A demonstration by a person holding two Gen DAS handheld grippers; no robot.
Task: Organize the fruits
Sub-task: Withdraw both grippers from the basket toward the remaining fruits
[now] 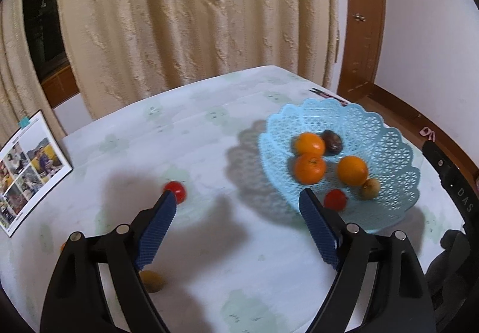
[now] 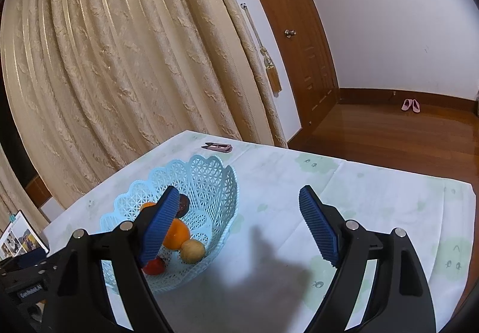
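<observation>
The left gripper [image 1: 236, 195] hangs above the counter [image 1: 209, 138] with its jaws spread wide and nothing between them, tilted down toward the cloth. Past its left fingertip a red tomato [image 1: 176, 191] lies loose on the counter, partly hidden by the blue pad. A yellowish-brown fruit [image 1: 152, 280] sits closer in, half covered by the left finger's black frame. Near the right fingertip stands the light blue lattice basket [image 1: 389, 153], holding three oranges [image 1: 310, 168], a dark purple fruit [image 1: 333, 140], a small tan fruit [image 1: 371, 188] and a second red tomato [image 1: 335, 199] that looks blurred.

The right gripper [image 2: 236, 195] is also held above the counter [image 2: 359, 183], pointing down and forward, jaws wide apart and holding nothing. Its left finger overlaps the basket [image 2: 206, 171] in the right wrist view, hiding part of the contents; an orange [image 2: 178, 235], a tan fruit [image 2: 193, 250], a red tomato [image 2: 154, 267] and the dark fruit [image 2: 183, 204] show around the pad. The right finger is over bare cloth, well apart from the basket.

A black clip [image 2: 218, 147] lies at the counter's far edge beyond the basket. A photo calendar [image 1: 27, 168] stands at the left side of the counter.
</observation>
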